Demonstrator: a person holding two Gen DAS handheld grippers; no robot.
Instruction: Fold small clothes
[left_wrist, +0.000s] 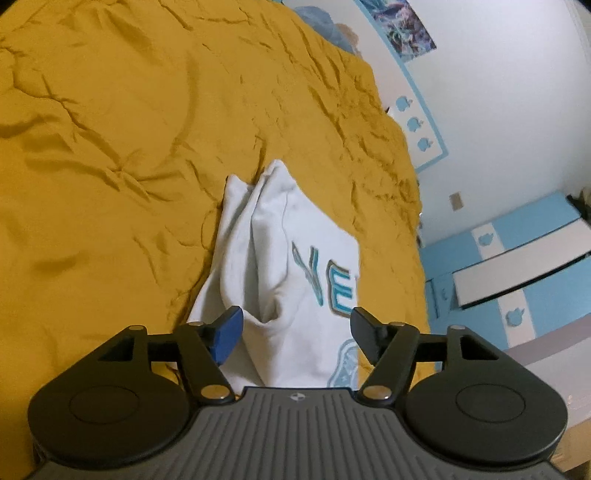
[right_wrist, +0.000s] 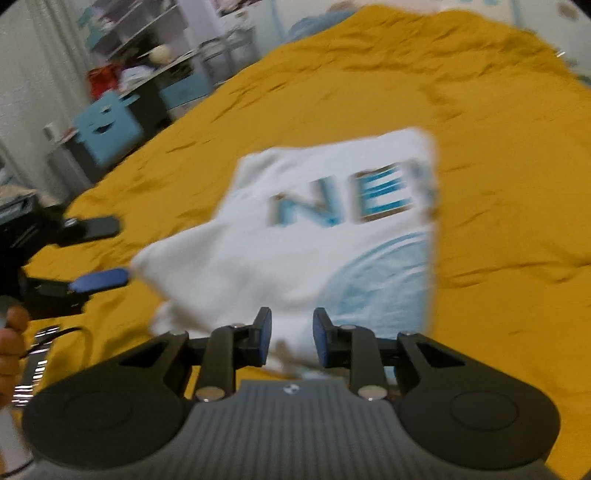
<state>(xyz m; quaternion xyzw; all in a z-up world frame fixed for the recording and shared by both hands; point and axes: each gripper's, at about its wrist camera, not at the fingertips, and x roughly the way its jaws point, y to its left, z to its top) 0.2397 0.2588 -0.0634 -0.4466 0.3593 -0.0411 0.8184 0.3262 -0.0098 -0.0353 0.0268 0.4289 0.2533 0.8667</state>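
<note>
A small white shirt (left_wrist: 280, 266) with blue letters lies partly folded on the mustard-yellow bedspread (left_wrist: 110, 147). My left gripper (left_wrist: 295, 334) is open just above the shirt's near edge, with nothing between its fingers. In the right wrist view the shirt (right_wrist: 325, 229) is blurred. My right gripper (right_wrist: 291, 339) is open with a narrow gap, at the shirt's near edge, and the cloth lies beneath and between its fingers. The left gripper (right_wrist: 98, 251) also shows in that view, open at the shirt's left corner.
The bed's right edge borders a white wall with a blue strip (left_wrist: 417, 122) and blue-and-white cabinets (left_wrist: 517, 258). In the right wrist view shelves and a blue box (right_wrist: 107, 125) stand beyond the bed's left side. A hand (right_wrist: 11, 343) holds the left gripper.
</note>
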